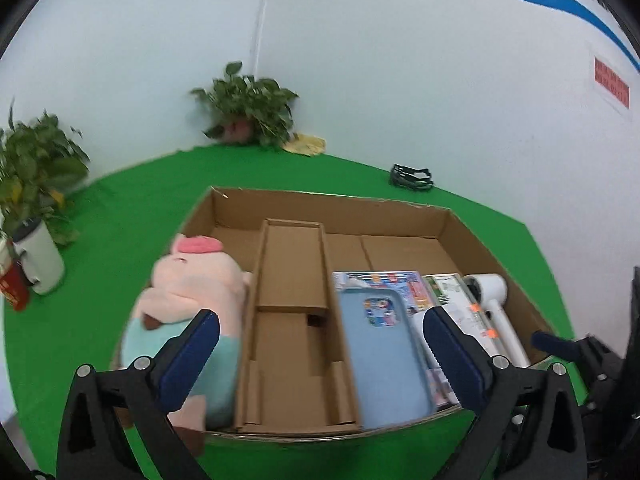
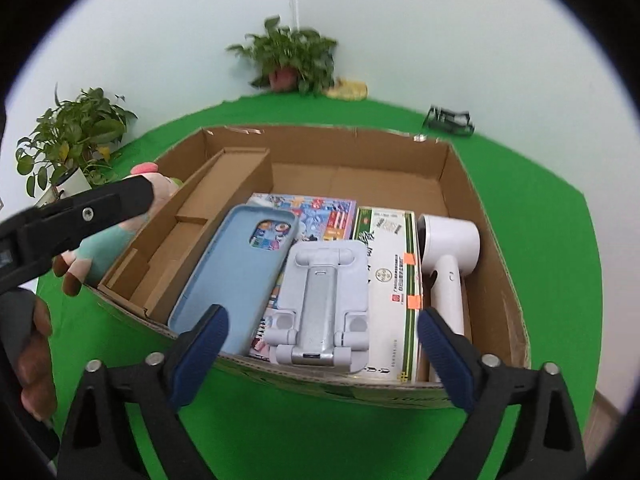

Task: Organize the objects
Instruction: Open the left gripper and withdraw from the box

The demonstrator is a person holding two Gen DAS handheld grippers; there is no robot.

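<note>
A cardboard box [image 1: 340, 204] [image 2: 488, 224] sits on the green table. Inside lie a pink plush pig [image 1: 192, 280] [image 2: 156, 184] at the left, a cardboard insert [image 1: 292, 308] [image 2: 188, 224], a blue phone case [image 1: 380, 356] [image 2: 236, 272], a colourful booklet [image 2: 320, 212], a grey phone stand [image 2: 320, 300], a white and green carton [image 2: 392, 280] and a white hair dryer [image 1: 492, 300] [image 2: 448, 256]. My left gripper [image 1: 320, 328] is open and empty above the box's near side. My right gripper [image 2: 322, 322] is open and empty over the phone stand.
Two potted plants [image 1: 248, 108] [image 2: 72, 132] stand at the back and left. A white cup [image 1: 38, 256] and a red item [image 1: 12, 284] stand at the left. A black strap [image 1: 412, 176] [image 2: 450, 118] and a yellow cloth [image 1: 304, 144] lie at the back.
</note>
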